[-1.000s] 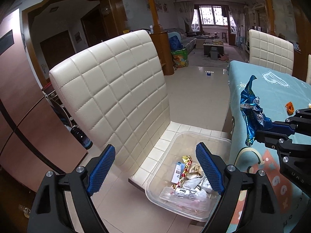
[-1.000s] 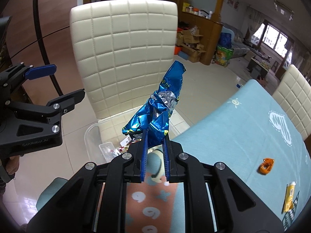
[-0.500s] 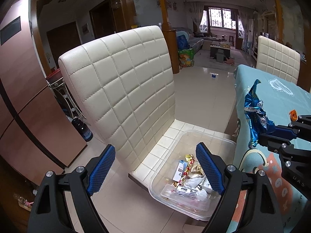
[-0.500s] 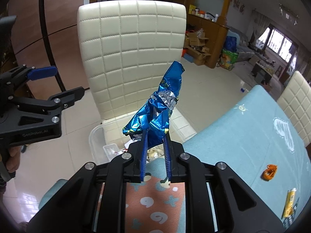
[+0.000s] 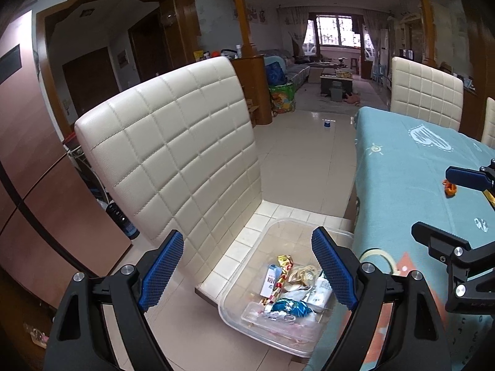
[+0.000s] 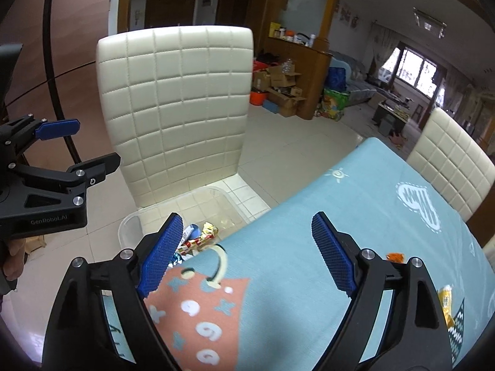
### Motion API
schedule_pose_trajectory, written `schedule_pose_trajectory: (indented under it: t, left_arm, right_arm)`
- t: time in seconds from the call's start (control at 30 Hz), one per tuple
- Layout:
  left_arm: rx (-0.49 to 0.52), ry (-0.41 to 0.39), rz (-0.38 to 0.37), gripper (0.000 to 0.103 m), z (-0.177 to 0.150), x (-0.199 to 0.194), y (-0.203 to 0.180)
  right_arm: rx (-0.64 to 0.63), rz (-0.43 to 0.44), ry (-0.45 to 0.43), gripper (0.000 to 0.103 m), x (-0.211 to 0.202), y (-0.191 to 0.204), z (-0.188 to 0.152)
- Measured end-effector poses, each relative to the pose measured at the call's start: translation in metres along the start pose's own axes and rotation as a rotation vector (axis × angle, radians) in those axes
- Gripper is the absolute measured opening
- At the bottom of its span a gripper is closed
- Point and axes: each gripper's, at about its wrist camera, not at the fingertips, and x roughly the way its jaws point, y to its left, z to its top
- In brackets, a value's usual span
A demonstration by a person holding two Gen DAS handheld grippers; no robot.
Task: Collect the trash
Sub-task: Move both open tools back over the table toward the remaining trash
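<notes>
A: Where is the blue foil wrapper (image 5: 289,306)?

B: Low in the left wrist view, just right of centre, crumpled on top of the other wrappers in the clear plastic bin (image 5: 238,281). The bin sits on the seat of the cream quilted chair (image 5: 173,154), close to the edge of the teal tablecloth (image 5: 402,170).

A: And the grippers?

B: The right gripper (image 6: 249,256) has its blue-padded fingers spread wide with nothing between them; in its own view it hangs over the table corner, the bin at lower left. The left gripper (image 5: 247,266) is also wide open and empty, framing the bin in the bottom half of its frame.

A: Anything on the table?

B: An orange wrapper (image 6: 395,256) at lower right in the right wrist view, with a yellow packet (image 6: 445,304) below it near the frame edge.
</notes>
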Motion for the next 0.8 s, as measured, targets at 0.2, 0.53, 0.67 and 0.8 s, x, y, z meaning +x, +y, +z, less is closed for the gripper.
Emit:
schedule_pose_trajectory:
  t: [0.2, 0.53, 0.67, 0.8]
  left_arm:
    - [0.03, -0.003, -0.057, 0.083, 0.011, -0.002, -0.031]
    - [0.151, -0.021, -0.202, 0.083, 0.028, -0.013, -0.124]
    - [0.192, -0.014, -0.249, 0.083, 0.036, -0.014, -0.163]
    - [0.19, 0.016, -0.318, 0.083, 0.046, -0.008, -0.199]
  right_arm:
    - [0.041, -0.04, -0.011, 0.087, -0.018, -0.029, -0.015]
    - [0.208, -0.182, 0.007, 0.097, -0.056, -0.12, -0.065]
    - [0.297, -0.222, 0.009, 0.099, -0.07, -0.163, -0.091]
    - [0.352, -0.264, 0.027, 0.099, -0.078, -0.199, -0.113]
